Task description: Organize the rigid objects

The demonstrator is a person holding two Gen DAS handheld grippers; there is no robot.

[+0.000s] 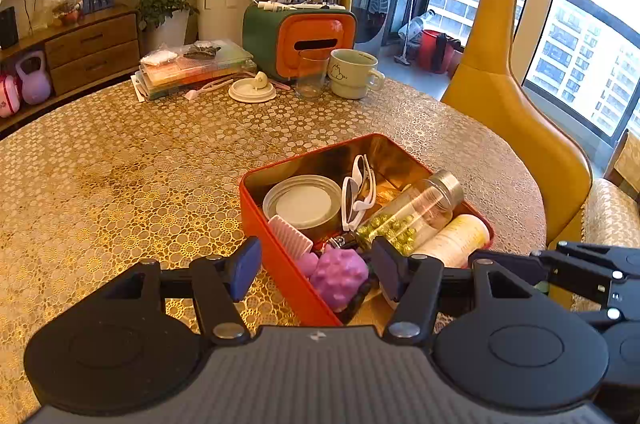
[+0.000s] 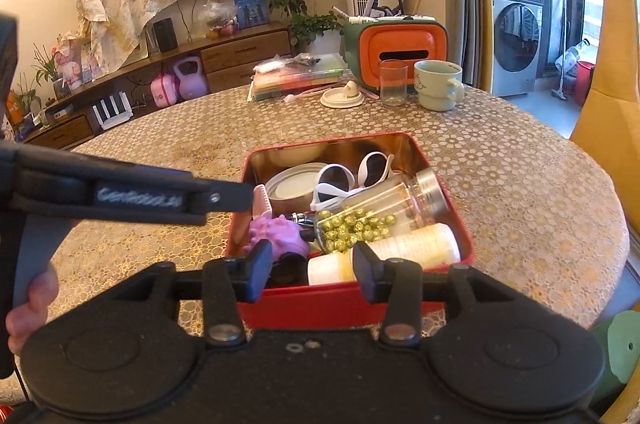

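An open red tin point(image 1: 272, 244) point(image 2: 340, 304) with a gold inside stands on the patterned table. In it lie a round lid point(image 1: 304, 204), white sunglasses point(image 1: 358, 192), a glass jar of gold beads point(image 1: 416, 212), a pale yellow bottle point(image 2: 408, 248), a pink comb point(image 1: 290, 236) and a purple knobbly ball point(image 1: 340, 276). My left gripper point(image 1: 316, 270) hovers open over the tin's near corner, above the ball. My right gripper point(image 2: 313, 268) is open over the tin's near wall, with the bottle's cap end showing between its fingers and no pad pressing on it.
At the far side stand a mug point(image 1: 352, 72), a clear glass point(image 1: 312, 72), a green and orange box point(image 1: 300, 36), stacked plastic cases point(image 1: 192, 68) and a white lid point(image 1: 252, 90). A yellow chair point(image 1: 512, 128) is at the table's right edge. A hand point(image 2: 28, 300) holds the left gripper's handle.
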